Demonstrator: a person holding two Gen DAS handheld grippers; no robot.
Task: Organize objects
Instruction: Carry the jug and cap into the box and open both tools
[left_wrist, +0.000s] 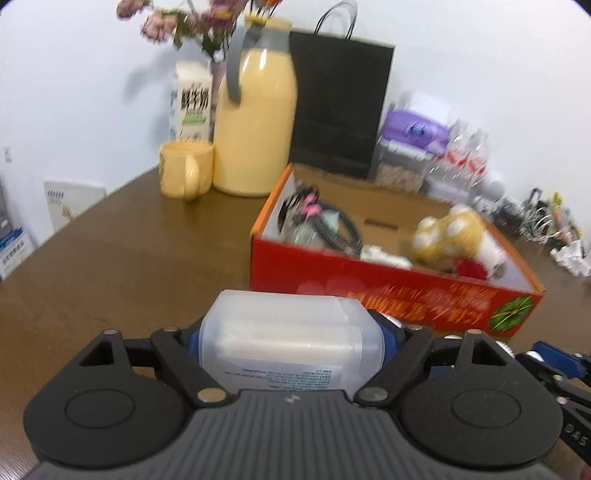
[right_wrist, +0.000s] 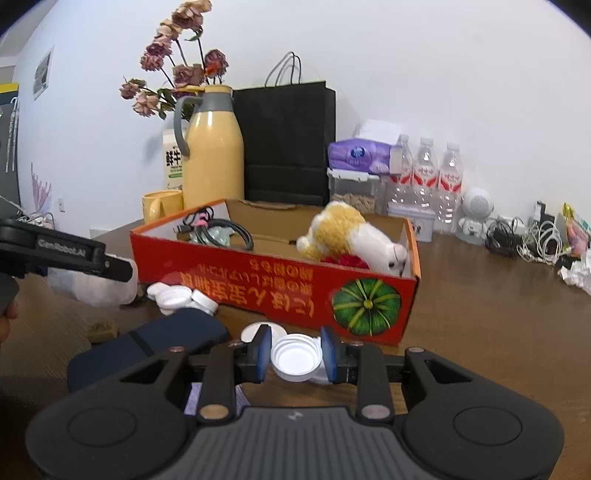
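Jar: the left gripper (left_wrist: 291, 343) is clasping a translucent plastic jar (left_wrist: 290, 332) across its width, just before the box (left_wrist: 369, 284); likely light, stiff, slick.
Cap: the right gripper (right_wrist: 295, 354) jaws are pinching a white cap (right_wrist: 295, 356), small and rigid, by its rim.
Counter: brown wood (right_wrist: 480, 314), crowding with clutter along a white wall.

Bench (right_wrist: 480, 314): brown wood grain, low sheen. Box (right_wrist: 258, 291): printed glossy cardboard outside, raw brown inside. Jug (right_wrist: 214, 158): smooth glossy yellow plastic. Bag (right_wrist: 288, 147): matt black paper. Toy (right_wrist: 343, 229): fluffy plush. Container (left_wrist: 291, 332): translucent frosted plastic. Cap (right_wrist: 295, 356): white ribbed plastic.
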